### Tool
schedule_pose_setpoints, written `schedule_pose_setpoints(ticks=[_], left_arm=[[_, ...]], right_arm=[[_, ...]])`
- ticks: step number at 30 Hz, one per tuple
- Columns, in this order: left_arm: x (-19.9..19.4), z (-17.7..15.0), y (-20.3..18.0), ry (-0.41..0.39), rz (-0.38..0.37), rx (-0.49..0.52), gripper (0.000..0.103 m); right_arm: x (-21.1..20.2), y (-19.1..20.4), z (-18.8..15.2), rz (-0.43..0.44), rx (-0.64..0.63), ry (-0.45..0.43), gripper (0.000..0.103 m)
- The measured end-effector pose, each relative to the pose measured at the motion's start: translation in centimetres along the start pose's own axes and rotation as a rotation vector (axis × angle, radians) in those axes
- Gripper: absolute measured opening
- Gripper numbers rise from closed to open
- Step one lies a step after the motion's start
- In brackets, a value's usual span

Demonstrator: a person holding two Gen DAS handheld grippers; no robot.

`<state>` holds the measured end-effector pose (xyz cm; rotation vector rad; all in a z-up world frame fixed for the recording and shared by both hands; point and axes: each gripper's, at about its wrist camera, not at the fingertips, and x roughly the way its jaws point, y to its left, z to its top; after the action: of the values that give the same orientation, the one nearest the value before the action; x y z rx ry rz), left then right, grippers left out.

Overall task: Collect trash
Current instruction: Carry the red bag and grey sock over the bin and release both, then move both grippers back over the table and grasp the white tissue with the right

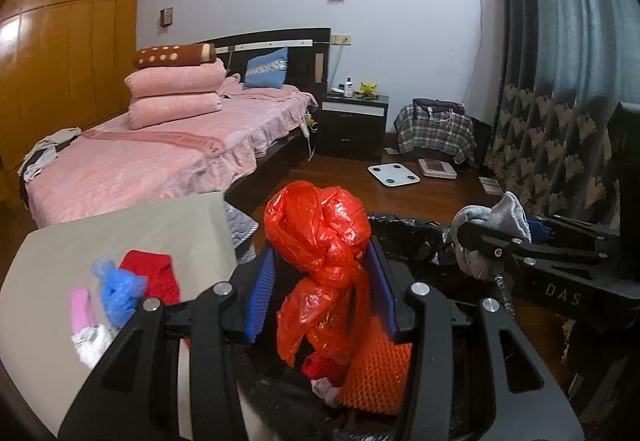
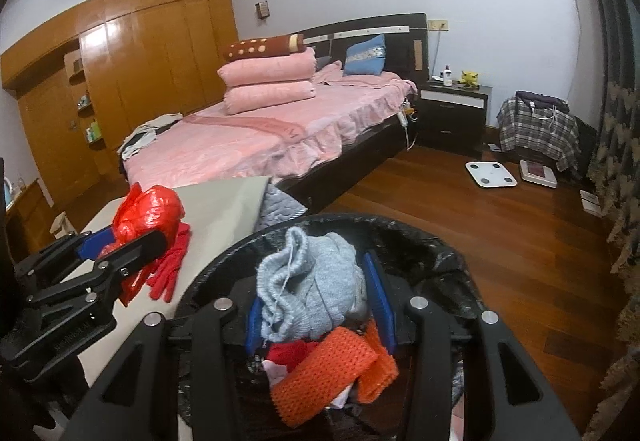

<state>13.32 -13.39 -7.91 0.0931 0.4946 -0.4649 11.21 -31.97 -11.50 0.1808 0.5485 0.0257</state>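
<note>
My left gripper (image 1: 320, 281) is shut on a crumpled red plastic bag (image 1: 320, 241) and holds it over the edge of the black-lined trash bin (image 1: 408, 237); the bag also shows in the right wrist view (image 2: 148, 213). My right gripper (image 2: 316, 293) is shut on a grey knitted cloth (image 2: 312, 281) above the bin (image 2: 432, 257), which holds orange mesh (image 2: 320, 373) and other scraps. On the beige table (image 1: 120, 237) lie a blue plastic bag (image 1: 118, 289), a red glove (image 1: 154, 273), a pink strip (image 1: 80, 305) and white scraps (image 1: 90, 345).
A bed with pink covers (image 2: 248, 137) stands behind the table. A dark nightstand (image 2: 452, 113), a white scale (image 2: 490, 173), a plaid-covered chair (image 2: 540, 129) and curtains (image 1: 560, 81) line the far side of the wood floor.
</note>
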Motion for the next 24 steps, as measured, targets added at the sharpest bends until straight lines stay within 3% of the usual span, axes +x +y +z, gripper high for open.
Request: schedule_pose_setpoints(ticks=[3,5,7,9,14,20,24], left_arm=[[1.0,0.3,-0.4,0.011,-0.037,0.002,0.055],[1.2,0.6,-0.3,0.006,-0.039,-0.008,0.07],[1.3,0.8,0.0,0.01,-0.047,-0.027,0.074],[1.1,0.9,0.6,0.006,-0.036,-0.048,0.077],[-0.4,0.8,2.6,0.001,0.024,-0.076,0.089],[-3.4,0.3,6.3,-0.003,0.115,-0.118,0.09],[-5.8,-0.5,8.9,-0.011,0.192,-0.134,0.09]], right_arm=[[0.3,-0.7,-0.1,-0.024,-0.003,-0.002,0.056],[0.4,-1.0,-0.1,-0.039,-0.001,-0.007,0.069],[0.1,-1.5,-0.2,-0.054,0.011,-0.017,0.078],[-0.2,-1.8,-0.3,-0.076,0.025,-0.029,0.095],[-0.7,-2.2,-0.6,-0.076,0.063,-0.03,0.097],[-0.9,-1.1,-0.7,-0.047,0.07,-0.022,0.097],[-0.7,1.9,-0.8,-0.005,0.031,-0.009,0.097]])
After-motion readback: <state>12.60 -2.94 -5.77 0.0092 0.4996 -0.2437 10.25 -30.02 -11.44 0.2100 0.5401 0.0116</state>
